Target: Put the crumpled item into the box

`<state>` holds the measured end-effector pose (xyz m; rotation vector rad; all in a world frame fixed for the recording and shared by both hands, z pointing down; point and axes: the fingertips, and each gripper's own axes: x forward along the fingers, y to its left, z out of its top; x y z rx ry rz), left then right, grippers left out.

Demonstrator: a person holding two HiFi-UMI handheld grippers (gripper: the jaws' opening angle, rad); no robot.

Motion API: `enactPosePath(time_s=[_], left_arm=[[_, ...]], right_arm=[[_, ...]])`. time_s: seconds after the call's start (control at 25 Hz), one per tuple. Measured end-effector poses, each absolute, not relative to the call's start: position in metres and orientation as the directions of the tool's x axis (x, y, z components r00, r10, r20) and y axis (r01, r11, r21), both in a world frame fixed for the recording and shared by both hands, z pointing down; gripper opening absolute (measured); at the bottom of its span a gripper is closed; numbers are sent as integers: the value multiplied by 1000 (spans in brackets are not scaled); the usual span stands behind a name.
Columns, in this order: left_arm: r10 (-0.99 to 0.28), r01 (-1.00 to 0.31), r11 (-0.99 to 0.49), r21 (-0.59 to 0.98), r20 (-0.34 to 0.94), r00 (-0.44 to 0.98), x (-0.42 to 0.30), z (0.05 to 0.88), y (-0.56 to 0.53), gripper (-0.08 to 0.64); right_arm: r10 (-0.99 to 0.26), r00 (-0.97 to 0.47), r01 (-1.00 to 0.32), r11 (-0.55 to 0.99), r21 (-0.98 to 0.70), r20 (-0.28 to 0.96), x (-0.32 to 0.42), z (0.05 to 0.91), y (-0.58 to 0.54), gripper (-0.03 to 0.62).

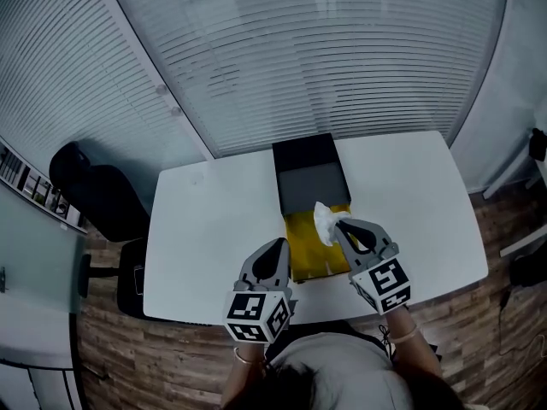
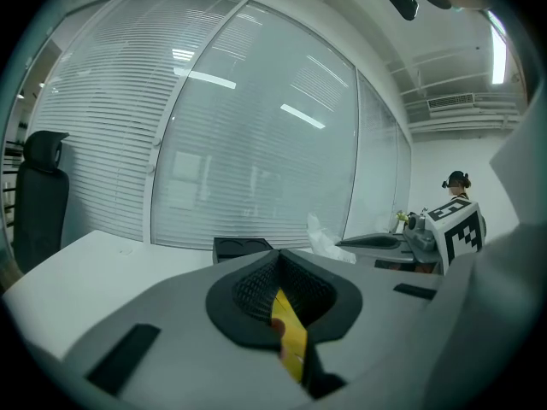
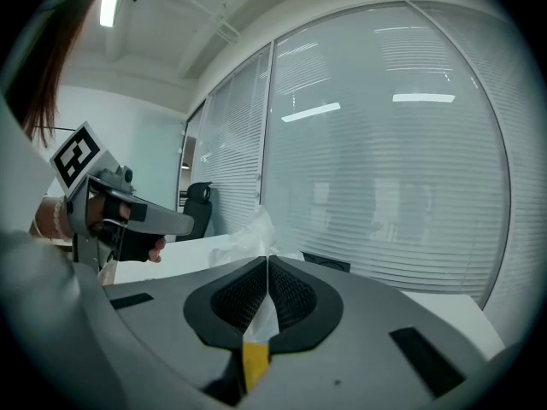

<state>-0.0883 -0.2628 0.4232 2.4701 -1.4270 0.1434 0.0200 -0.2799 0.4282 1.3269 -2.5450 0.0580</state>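
A white crumpled plastic item hangs over the near rim of an open black box, which stands at the middle back of the white table. My right gripper is shut on it; in the right gripper view the plastic sticks up from the closed jaws. A flat yellow item lies just in front of the box. My left gripper sits at its left edge, jaws shut with a yellow strip pinched between them.
A black office chair stands left of the table. Window blinds run behind the table's far edge. Wooden floor shows to the right and in front. The person's body is at the near table edge.
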Motion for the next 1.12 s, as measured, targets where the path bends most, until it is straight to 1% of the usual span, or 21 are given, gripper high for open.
enactPosePath(time_s=[0.4,1.12], left_arm=[[-838,-865,-458,205,226,498,-103,430,-291,15],[-855,-884,-407,230,243,457,-121,443,-308,15]], right_arm=[[-757,-553,-765,627,148,347,5,459,-303,32],[-640,-565,-630,742,228,521,-15,519,-321,32]])
